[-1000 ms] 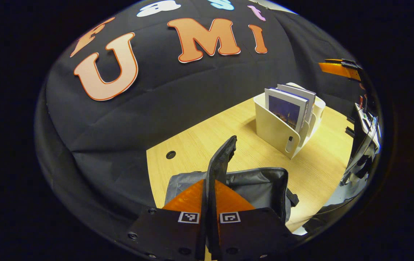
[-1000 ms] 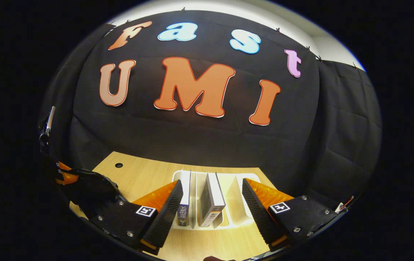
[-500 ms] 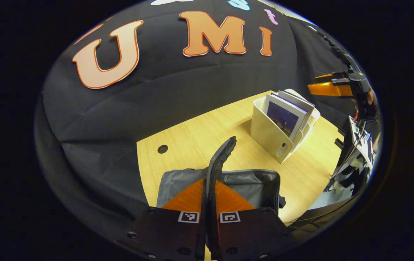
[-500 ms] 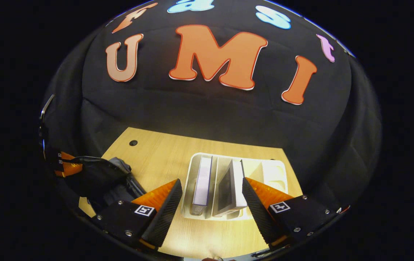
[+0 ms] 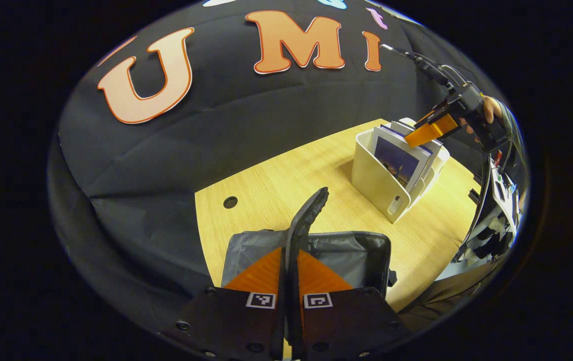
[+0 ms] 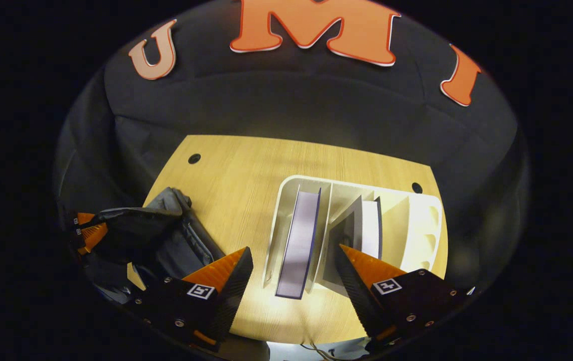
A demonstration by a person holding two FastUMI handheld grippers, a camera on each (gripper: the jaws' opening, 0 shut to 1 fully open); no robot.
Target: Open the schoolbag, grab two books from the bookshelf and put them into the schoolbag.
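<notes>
The grey schoolbag [image 5: 351, 255] lies open on the table, and its dark flap [image 5: 309, 215] stands upright, pinched in my left gripper [image 5: 290, 250], which is shut on it. A white bookshelf [image 5: 374, 175] holds two upright books to the right. In the right gripper view, my right gripper [image 6: 294, 249] hangs open just above the rack [image 6: 417, 225], its fingers to either side of the purple-edged book [image 6: 299, 220] in the left slot. A second book [image 6: 367, 223] leans in the slot beside it. The schoolbag [image 6: 176, 240] sits to the left, held by the left gripper [image 6: 86, 230].
The wooden table [image 6: 246, 170] has a small round hole [image 6: 194, 158] at the far left and another [image 6: 417, 187] behind the rack. Black cloth walls the back. A hand [image 5: 489, 108] holds the right gripper [image 5: 434, 131] over the rack.
The right gripper has come forward and down over the bookshelf and now straddles the left book, still open. The left gripper keeps hold of the flap, barely shifted.
</notes>
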